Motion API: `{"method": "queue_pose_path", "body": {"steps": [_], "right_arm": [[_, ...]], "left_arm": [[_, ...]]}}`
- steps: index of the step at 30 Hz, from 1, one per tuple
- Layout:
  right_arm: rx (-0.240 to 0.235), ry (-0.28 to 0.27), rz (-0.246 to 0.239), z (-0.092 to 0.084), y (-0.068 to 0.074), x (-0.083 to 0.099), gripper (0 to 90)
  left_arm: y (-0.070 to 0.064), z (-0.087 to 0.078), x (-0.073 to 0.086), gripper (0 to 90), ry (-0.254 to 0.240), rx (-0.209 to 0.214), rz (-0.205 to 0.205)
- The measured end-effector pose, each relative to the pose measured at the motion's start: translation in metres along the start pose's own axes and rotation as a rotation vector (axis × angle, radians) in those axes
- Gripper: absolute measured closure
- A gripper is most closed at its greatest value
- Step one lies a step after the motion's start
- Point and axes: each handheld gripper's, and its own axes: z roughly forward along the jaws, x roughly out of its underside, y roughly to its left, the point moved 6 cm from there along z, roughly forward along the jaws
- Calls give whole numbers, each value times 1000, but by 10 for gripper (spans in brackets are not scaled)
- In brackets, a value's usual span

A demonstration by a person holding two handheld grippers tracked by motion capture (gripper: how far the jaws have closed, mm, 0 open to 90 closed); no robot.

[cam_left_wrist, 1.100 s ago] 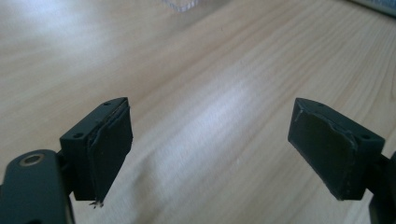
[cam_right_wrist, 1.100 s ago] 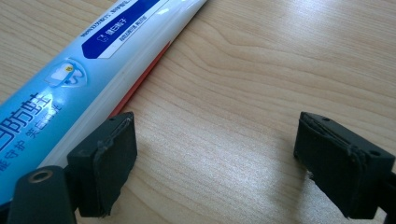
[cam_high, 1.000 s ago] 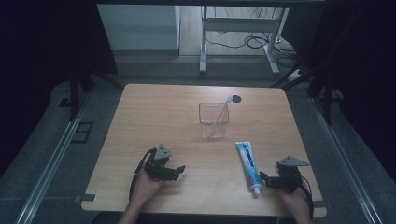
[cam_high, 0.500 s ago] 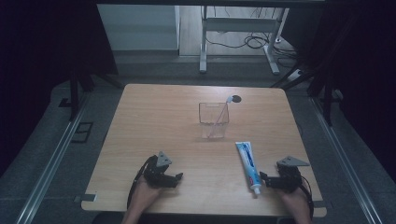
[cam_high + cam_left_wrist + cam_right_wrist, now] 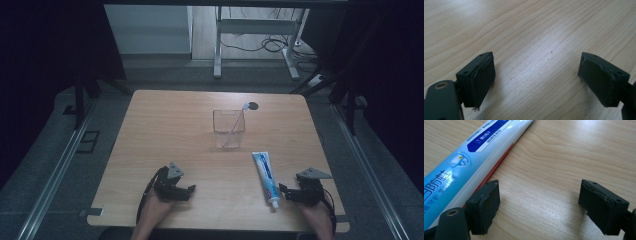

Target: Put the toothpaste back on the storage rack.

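Note:
A blue and white toothpaste tube (image 5: 265,177) lies on the wooden table (image 5: 165,130), cap toward the near edge. My right gripper (image 5: 283,193) rests just right of its cap end, open. In the right gripper view the tube (image 5: 461,162) runs along the outside of the left jaw, and bare wood lies between the jaws of the right gripper (image 5: 539,205), which have just been closing slightly. My left gripper (image 5: 189,190) sits open at the front left, with bare wood between the jaws of the left gripper (image 5: 536,80). A clear cup (image 5: 229,127) holds a leaning toothbrush (image 5: 236,124).
A small dark round hole (image 5: 253,105) marks the tabletop behind the cup. Past the far edge stand a metal table frame (image 5: 218,45) and floor cables (image 5: 270,45). Dark curtains flank both sides.
My left gripper has slid a little toward the near edge of the table. The right gripper, tube and cup stay where they were.

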Motion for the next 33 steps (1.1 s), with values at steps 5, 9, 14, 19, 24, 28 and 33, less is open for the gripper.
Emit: {"method": "queue_pose_path", "body": {"steps": [5, 9, 14, 19, 24, 28, 33], "right_arm": [[0, 12, -3, -1, -1, 0, 184], [-5, 18, 2, -2, -2, 0, 200], [-18, 35, 4, -4, -2, -1, 226], [-42, 58, 5, -6, 1, -2, 250], [-59, 79, 6, -11, 0, 0, 296], [-83, 78, 25, -16, 0, 3, 326], [-133, 71, 20, -20, 6, 2, 383]], "left_arm": [[0, 0, 0, 142, 1, -3, -4], [1, 0, 0, 142, 7, -5, 2], [1, -1, 0, 142, 7, -5, 1], [1, -1, 0, 144, 6, -5, 2], [1, -1, 0, 144, 6, -6, 1], [1, -1, 0, 145, 6, -6, 1], [1, 0, 0, 144, 4, -8, 0]]}}
